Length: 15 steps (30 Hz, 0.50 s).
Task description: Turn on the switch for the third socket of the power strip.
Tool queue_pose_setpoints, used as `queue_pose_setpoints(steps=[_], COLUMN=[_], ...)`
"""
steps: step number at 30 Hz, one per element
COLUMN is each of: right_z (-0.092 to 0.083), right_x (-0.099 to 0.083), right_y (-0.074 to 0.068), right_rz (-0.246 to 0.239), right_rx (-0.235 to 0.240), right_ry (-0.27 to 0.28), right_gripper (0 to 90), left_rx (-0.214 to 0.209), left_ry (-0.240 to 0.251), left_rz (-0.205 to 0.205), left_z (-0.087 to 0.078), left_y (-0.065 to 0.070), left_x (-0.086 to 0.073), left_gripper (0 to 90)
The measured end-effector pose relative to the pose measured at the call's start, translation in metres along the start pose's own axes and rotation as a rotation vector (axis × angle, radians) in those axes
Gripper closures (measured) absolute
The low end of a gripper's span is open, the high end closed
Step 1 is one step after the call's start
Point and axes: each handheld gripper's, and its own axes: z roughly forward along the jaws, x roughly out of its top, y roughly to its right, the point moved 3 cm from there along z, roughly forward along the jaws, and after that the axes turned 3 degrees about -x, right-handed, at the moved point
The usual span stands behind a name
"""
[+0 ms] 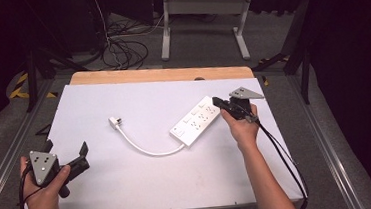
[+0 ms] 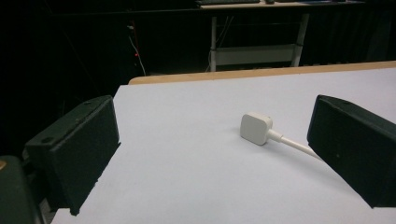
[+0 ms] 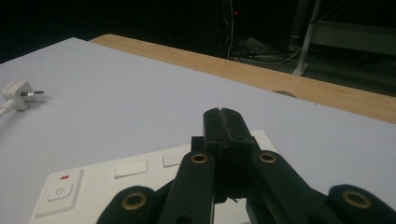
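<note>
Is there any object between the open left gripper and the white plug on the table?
No, nothing visible is in the way. In the left gripper view, the left gripper stands open and only bare white table lies between it and the plug. The power strip lies farther right.

Bare forearms, no sleeves, left gripper [image 1: 65, 161] and right gripper [image 1: 222, 104] of matte black plastic, blocky jaws, brass-ringed pivot screws, grey three-cornered top plates with dark holes, thin black cables trailing back

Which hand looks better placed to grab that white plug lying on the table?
Left. Its claw stands open and faces the plug. The right claw is shut over the power strip, farther from the plug.
</note>
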Motion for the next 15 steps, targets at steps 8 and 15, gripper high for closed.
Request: queue_pose_setpoints(steps=[8, 15], right_z=[0.01, 0.022], right_x=[0.004, 0.012], right_y=[-0.005, -0.018], right_rz=[-0.025, -0.086], right_rx=[0.007, 0.007], right_ry=[-0.007, -0.035], right_gripper=[90.0, 90.0], left_rx=[0.0, 0.004], left_ry=[-0.003, 0.002], left_rz=[0.003, -0.005], left_z=[0.0, -0.001], left_y=[0.0, 0.0], left_x=[0.0, 0.0], left_gripper=[2.8, 2.8])
